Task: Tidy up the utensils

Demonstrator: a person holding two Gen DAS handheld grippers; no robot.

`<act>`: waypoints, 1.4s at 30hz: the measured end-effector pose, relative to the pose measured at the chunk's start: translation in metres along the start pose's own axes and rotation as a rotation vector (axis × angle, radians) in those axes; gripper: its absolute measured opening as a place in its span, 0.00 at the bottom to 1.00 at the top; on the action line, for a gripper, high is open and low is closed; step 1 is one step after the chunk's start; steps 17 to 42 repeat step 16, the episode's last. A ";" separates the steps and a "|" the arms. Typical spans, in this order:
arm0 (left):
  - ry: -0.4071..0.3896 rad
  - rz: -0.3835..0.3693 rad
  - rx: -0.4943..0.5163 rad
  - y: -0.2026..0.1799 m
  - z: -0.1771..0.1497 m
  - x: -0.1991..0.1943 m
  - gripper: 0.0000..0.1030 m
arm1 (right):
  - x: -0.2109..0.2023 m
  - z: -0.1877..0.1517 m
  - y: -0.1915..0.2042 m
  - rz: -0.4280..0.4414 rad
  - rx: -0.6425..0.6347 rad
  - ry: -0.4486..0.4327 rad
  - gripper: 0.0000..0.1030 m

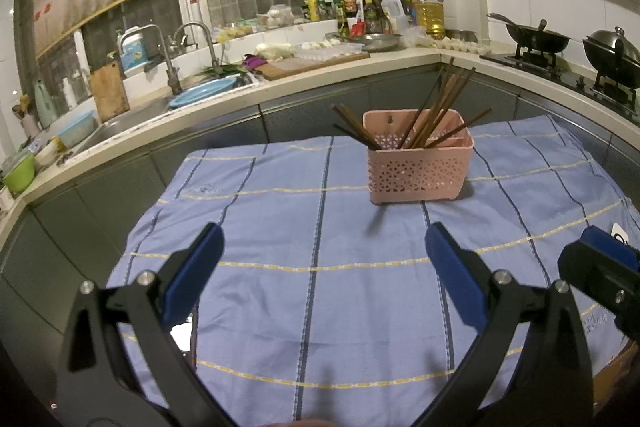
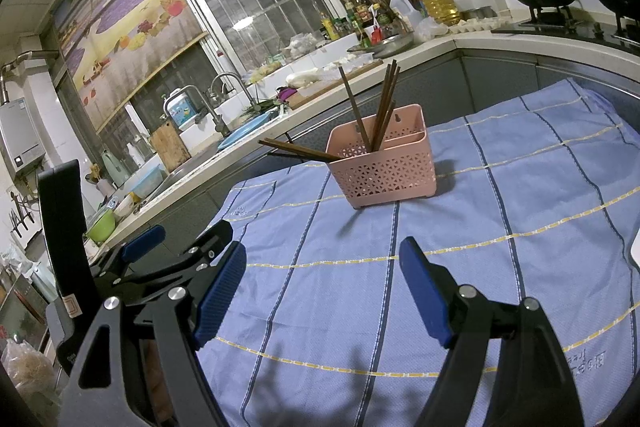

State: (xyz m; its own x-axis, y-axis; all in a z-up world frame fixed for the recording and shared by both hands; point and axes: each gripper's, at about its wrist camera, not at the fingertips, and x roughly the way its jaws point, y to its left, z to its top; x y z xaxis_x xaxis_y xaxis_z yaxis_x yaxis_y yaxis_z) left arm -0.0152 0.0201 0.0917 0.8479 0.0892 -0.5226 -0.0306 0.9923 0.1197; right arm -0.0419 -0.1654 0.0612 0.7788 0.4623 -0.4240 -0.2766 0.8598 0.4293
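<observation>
Basket (image 1: 418, 167) stands on the cloth (image 1: 280, 227) right of frame centre, chopsticks (image 1: 438, 107) in it, counter (image 1: 320, 71) behind

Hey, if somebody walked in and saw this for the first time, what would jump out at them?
First, the pink perforated basket standing on the blue striped cloth, with brown chopsticks fanning out of it. Nearer the camera, the left gripper and right gripper both hang open above the cloth, holding nothing.

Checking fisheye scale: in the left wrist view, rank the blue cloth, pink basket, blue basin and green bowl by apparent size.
1. blue cloth
2. pink basket
3. blue basin
4. green bowl

The basin sits farther back, so only apparent size is ranked.
</observation>
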 end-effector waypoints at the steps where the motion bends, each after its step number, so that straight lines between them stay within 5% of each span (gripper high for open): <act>1: 0.000 -0.002 0.000 0.000 0.000 0.000 0.94 | 0.000 0.000 0.000 0.000 0.000 0.000 0.76; 42: 0.037 -0.037 0.029 -0.008 -0.008 0.009 0.94 | -0.003 -0.010 -0.007 -0.020 0.028 -0.015 0.76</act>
